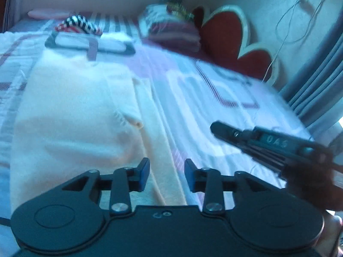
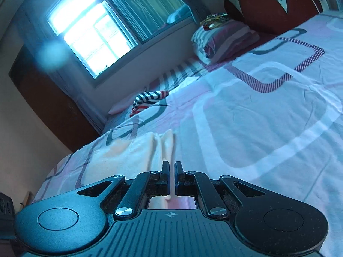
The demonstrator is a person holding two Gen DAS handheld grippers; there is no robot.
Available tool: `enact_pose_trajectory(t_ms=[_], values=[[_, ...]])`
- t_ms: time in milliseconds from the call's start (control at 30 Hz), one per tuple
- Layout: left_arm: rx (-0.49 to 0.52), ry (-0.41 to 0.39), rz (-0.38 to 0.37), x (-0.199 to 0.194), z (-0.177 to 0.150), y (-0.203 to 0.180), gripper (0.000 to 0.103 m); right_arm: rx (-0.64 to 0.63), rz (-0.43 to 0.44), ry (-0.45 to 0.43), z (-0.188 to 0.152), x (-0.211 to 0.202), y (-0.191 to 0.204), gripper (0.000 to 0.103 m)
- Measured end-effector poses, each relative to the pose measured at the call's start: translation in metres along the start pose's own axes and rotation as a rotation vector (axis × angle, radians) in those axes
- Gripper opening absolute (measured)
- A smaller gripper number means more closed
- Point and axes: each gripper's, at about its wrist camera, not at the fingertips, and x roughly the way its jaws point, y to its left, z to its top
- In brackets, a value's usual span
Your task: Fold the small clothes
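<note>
A: How do the grippers stand?
B: The left gripper (image 1: 167,172) is parted with nothing between its pads, above the cream garment's (image 1: 70,115) edge. The right gripper (image 2: 172,178) is clenched, nothing visibly in it.
A: And the garment?
B: Flat on the patterned bedsheet (image 2: 268,115), a striped cloth (image 2: 150,99) and a pillow (image 2: 225,37) beyond.

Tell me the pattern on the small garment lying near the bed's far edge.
Black, white and red stripes; clearest in the right wrist view.
</note>
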Motion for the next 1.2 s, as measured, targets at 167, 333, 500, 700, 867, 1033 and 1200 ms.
enact_pose_trajectory(t_ms=[167, 333, 500, 700, 867, 1033, 1200], values=[[-0.096, -0.204, 0.131, -0.051, 0.011, 0.056, 0.069, -0.046, 0.089, 0.026, -0.005, 0.009, 0.019, 0.053], [-0.15, -0.191, 0.285, -0.048, 0.027, 0.1, 0.058, -0.102, 0.153, 0.131, -0.011, 0.053, 0.046, 0.052], [-0.146, -0.079, 0.301, -0.028, 0.021, 0.123, 0.058, -0.109, 0.116, 0.235, -0.018, 0.096, 0.052, 0.052], [-0.146, -0.123, 0.271, -0.04, 0.019, 0.132, 0.058, -0.076, 0.134, 0.287, -0.017, 0.116, 0.046, 0.052], [-0.137, -0.1, 0.269, -0.029, 0.034, 0.143, 0.058, -0.091, 0.114, 0.296, -0.016, 0.122, 0.05, 0.043], [-0.124, -0.078, 0.26, -0.021, 0.036, 0.141, 0.057, -0.197, 0.071, 0.29, -0.02, 0.123, 0.064, 0.013], [-0.09, -0.07, 0.209, -0.02, 0.039, 0.126, 0.057, -0.258, 0.048, 0.233, -0.016, 0.097, 0.066, 0.011]])
